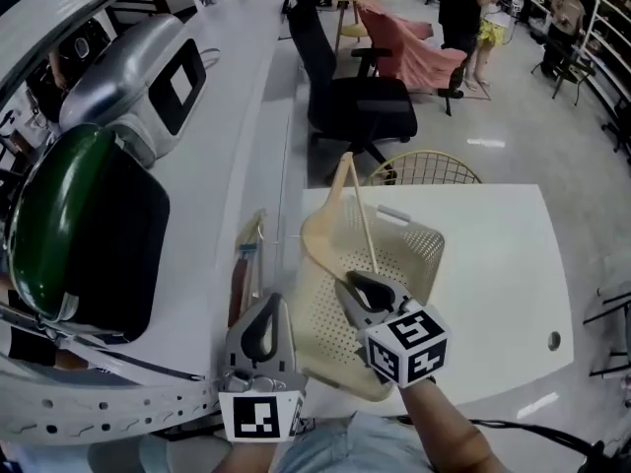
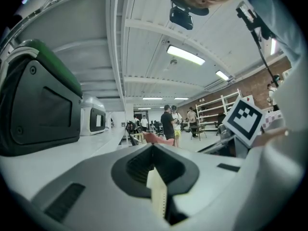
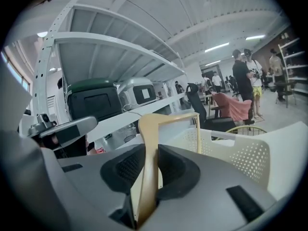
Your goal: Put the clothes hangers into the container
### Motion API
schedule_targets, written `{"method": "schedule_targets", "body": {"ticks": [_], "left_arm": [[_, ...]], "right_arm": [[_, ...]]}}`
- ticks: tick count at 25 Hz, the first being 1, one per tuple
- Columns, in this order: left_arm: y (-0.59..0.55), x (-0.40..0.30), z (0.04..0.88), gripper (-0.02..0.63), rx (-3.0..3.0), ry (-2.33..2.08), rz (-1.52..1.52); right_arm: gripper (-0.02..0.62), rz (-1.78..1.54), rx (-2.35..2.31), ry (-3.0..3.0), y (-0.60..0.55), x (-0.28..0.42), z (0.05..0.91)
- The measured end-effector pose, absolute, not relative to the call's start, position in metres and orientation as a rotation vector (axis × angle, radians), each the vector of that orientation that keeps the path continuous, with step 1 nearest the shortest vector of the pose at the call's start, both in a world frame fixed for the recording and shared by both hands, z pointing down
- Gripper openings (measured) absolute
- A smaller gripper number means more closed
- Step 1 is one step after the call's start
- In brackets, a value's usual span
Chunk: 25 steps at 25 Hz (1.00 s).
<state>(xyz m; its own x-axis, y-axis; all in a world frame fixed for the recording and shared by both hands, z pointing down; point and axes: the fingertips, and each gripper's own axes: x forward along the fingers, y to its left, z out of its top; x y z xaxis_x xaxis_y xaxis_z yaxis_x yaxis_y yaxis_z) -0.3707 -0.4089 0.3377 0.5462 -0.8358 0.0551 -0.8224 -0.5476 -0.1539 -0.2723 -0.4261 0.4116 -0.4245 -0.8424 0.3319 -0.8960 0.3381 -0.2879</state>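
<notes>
A cream perforated basket point(image 1: 414, 249) sits on the white table point(image 1: 503, 264). My right gripper point(image 1: 367, 292) is over the basket's middle, shut on a pale wooden hanger point(image 1: 340, 210) that stands upright inside it; in the right gripper view the hanger point(image 3: 150, 158) runs up between the jaws. My left gripper point(image 1: 264, 328) is at the basket's left side. Its jaws are shut on the basket's rim, seen in the left gripper view as a perforated cream strip point(image 2: 158, 196). What looks like another hanger point(image 1: 243, 269) lies on the counter just left of the basket.
A long white counter point(image 1: 246, 87) runs along the left with a green-and-black machine point(image 1: 89, 235) and a silver one point(image 1: 148, 77). A black office chair point(image 1: 345, 97) and a yellow wire chair point(image 1: 424, 168) stand beyond the table. People stand far back.
</notes>
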Motion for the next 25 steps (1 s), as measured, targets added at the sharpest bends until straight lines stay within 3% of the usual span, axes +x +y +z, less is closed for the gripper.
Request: {"method": "schedule_targets", "body": {"ticks": [19,25], "left_arm": [[-0.441,-0.368,0.358,0.012,-2.719,1.418,-0.229],[-0.442,-0.366,0.363,0.012,-2.735,1.415,-0.232]], "right_arm": [[0.092,0.883,1.530,-2.347,-0.435,-0.292,0.490],[0.066,0.954,1.506,-2.304,-0.435,-0.292,0.505]]}}
